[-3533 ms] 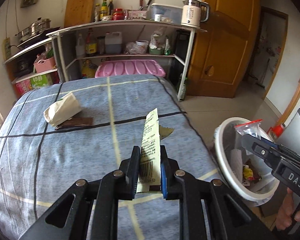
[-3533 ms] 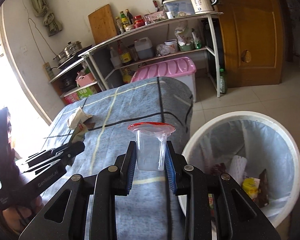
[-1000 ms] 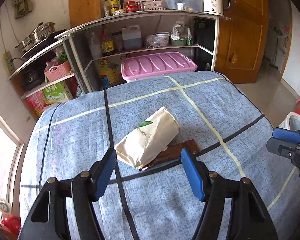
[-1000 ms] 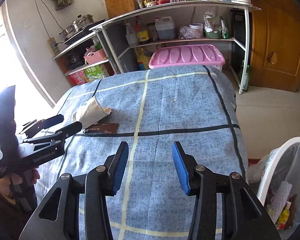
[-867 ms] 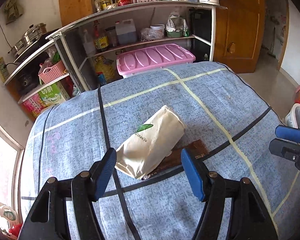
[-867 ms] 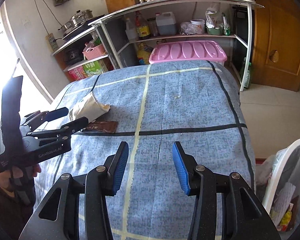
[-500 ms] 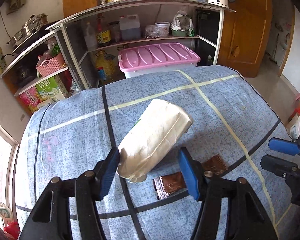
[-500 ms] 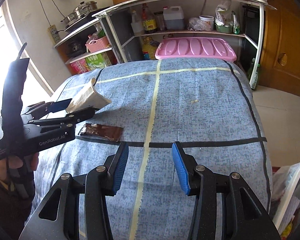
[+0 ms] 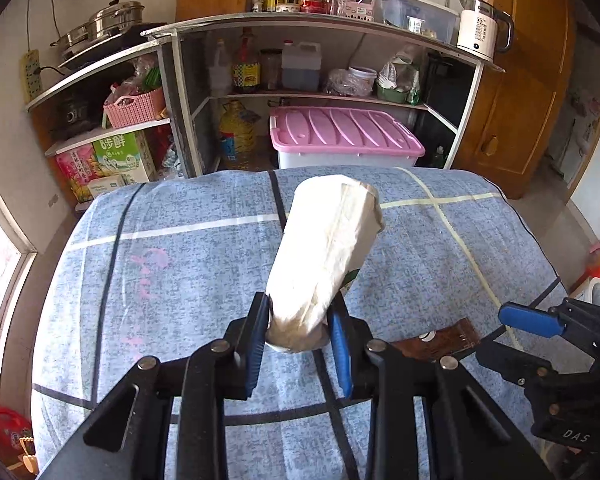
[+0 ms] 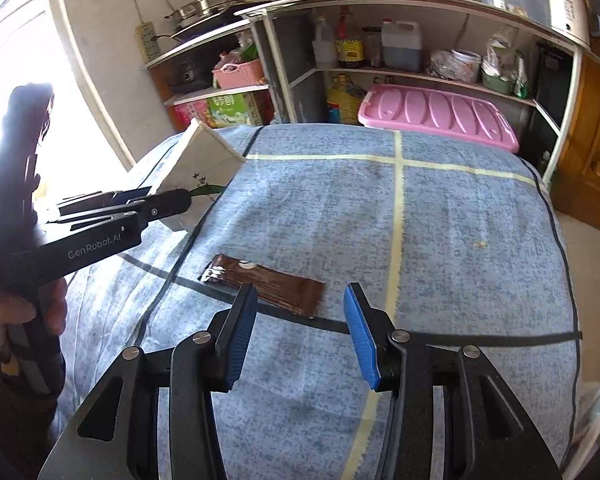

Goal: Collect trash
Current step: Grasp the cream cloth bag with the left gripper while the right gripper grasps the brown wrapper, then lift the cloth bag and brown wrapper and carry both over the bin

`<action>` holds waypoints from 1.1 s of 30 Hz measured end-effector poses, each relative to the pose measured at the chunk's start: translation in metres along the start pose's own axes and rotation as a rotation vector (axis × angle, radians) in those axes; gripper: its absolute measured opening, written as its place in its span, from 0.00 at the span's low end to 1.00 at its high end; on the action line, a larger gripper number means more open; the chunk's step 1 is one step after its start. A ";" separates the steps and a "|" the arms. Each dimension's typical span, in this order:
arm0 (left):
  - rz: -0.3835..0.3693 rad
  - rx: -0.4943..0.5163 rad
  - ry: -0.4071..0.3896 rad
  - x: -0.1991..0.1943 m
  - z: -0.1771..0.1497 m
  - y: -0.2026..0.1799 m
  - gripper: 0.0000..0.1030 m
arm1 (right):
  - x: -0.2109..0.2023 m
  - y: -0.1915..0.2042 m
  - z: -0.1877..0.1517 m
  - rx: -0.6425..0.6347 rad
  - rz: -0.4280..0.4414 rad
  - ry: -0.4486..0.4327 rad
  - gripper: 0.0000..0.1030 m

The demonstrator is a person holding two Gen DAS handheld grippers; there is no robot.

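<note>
On the blue quilted table (image 10: 440, 216), my left gripper (image 9: 298, 338) was closing on the cream paper bag (image 9: 326, 248), raised and tilted; a weak pinch at its end could let it slip. My right gripper (image 10: 300, 336) hung half-open, empty, above the brown wrapper (image 10: 268, 280). The white bin (image 9: 598, 294) barely showed, contents hidden.

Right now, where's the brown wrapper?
The brown wrapper lies flat on the blue cloth, just ahead of the open right gripper, across the black stripe; in the left wrist view it's right of the cream bag.
</note>
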State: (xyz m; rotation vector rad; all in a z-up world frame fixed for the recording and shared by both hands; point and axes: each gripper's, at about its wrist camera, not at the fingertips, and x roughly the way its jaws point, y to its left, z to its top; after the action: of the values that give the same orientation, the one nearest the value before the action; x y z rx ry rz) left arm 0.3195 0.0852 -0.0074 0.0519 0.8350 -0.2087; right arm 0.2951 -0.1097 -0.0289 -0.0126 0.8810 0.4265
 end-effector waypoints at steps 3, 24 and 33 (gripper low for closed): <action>0.006 -0.032 -0.003 -0.010 -0.005 0.012 0.30 | 0.014 0.016 0.002 -0.101 0.013 0.013 0.45; 0.003 -0.077 0.005 -0.033 -0.033 0.004 0.30 | 0.029 0.024 -0.012 -0.193 -0.040 0.042 0.17; -0.041 -0.056 -0.007 -0.052 -0.041 -0.035 0.30 | -0.027 0.007 -0.022 -0.064 -0.032 -0.041 0.17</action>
State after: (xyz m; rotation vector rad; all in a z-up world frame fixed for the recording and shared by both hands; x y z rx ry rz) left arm 0.2483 0.0648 0.0052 -0.0189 0.8350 -0.2238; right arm 0.2609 -0.1171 -0.0217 -0.0761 0.8256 0.4234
